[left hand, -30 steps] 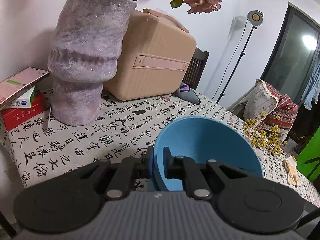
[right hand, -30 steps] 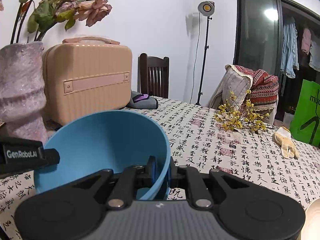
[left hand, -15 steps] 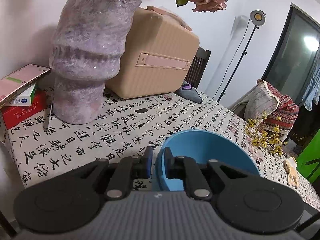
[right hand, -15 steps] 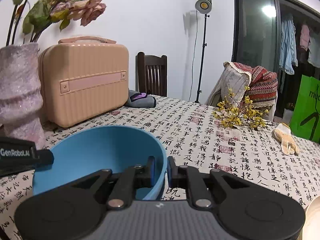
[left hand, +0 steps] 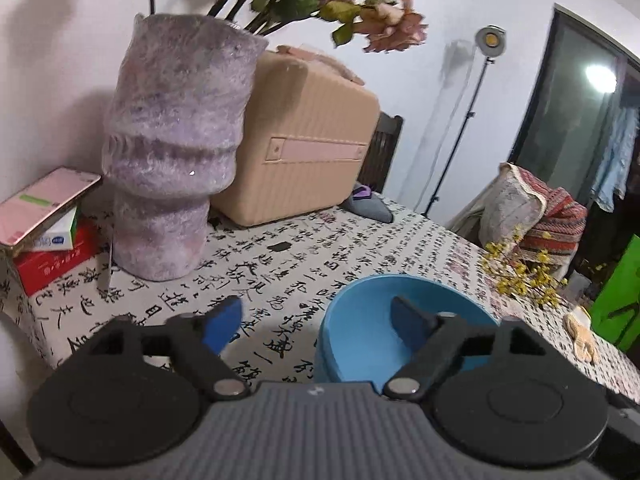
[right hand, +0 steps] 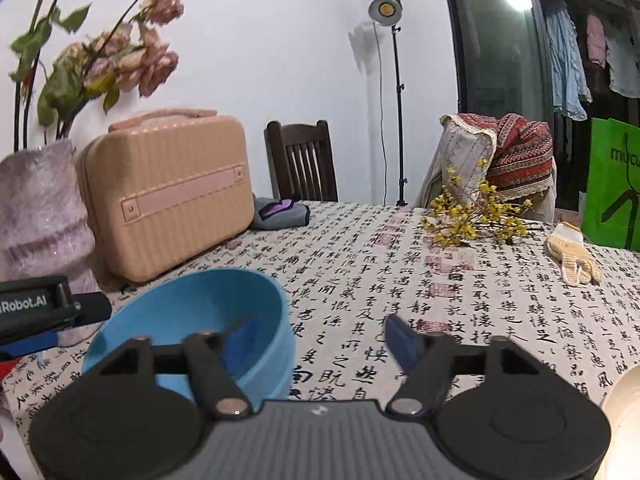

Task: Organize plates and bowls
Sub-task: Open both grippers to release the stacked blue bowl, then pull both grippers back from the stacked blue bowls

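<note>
A blue bowl rests upright on the calligraphy-print tablecloth. My left gripper is open and straddles the bowl's left rim, one finger inside, the other outside over the cloth. In the right wrist view the same blue bowl sits at lower left, and my right gripper is open across its right rim, its left finger inside. The left gripper's body shows at the left edge. A cream plate's rim peeks in at lower right.
A purple fuzzy vase with dried flowers and a beige case stand at the back left. Stacked boxes sit at the left table edge. Yellow sprigs and a knitted glove lie far right. A chair stands behind.
The blue bowl has come down from a tilted, lifted hold to rest flat on the cloth. Both grippers were shut on its rim and have now opened.
</note>
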`<state>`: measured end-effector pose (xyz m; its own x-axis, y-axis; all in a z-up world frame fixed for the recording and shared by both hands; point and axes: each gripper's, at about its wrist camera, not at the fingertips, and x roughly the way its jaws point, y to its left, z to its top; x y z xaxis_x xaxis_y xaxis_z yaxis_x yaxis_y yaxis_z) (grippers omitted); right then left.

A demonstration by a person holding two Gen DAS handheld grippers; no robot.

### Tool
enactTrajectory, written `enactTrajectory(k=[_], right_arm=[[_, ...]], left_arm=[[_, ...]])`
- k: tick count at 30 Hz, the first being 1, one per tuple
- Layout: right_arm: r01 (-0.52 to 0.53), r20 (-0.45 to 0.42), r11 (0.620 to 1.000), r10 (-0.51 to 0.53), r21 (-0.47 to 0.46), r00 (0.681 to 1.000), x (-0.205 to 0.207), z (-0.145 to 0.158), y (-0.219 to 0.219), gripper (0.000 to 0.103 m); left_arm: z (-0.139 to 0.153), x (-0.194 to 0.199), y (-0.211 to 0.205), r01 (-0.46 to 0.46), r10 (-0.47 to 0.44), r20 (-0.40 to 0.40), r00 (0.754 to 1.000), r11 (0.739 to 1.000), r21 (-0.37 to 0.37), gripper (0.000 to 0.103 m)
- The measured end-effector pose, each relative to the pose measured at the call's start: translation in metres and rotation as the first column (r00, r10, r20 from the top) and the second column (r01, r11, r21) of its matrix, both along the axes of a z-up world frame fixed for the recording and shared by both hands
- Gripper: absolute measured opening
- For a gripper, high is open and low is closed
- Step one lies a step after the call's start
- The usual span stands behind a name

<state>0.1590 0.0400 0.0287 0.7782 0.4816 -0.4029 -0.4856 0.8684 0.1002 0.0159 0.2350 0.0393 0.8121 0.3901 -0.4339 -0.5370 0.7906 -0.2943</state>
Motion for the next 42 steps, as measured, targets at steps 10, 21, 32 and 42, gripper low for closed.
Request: enactTrajectory(k=[10,21,32,42], right_arm=[[0.047,0.019,0.998,-0.048,0.043,0.999,-0.015,-0.005,-0.050,0.103],[0.072,0.022,0.996,-0.073,0.054,0.997,-0.036,-0.012,-0.096,0.103],[0.116,0.048,0.992,-0.118,0.049,0.992,-0.048,-0.021,-0.129,0.103],[0.157,0.045,0.987,-0.158,0.029,0.986,-0.057,-0.033,-0.153,0.103]], left_arm=[[-0.001,-0.025,-0.017,0.089,-0.094,0.071,0.993,0.994,0.066,0.103],[-0.018,-0.051,-0.025,0.108,-0.123,0.114,0.986,0.985,0.134,0.103],[-0.038,-0.070,-0.023,0.088,-0.106,0.117,0.987,0.984,0.152,0.103],[-0.042,-0.076,-0.031,0.103,-0.128,0.138,0.982,0.979,0.176,0.103]])
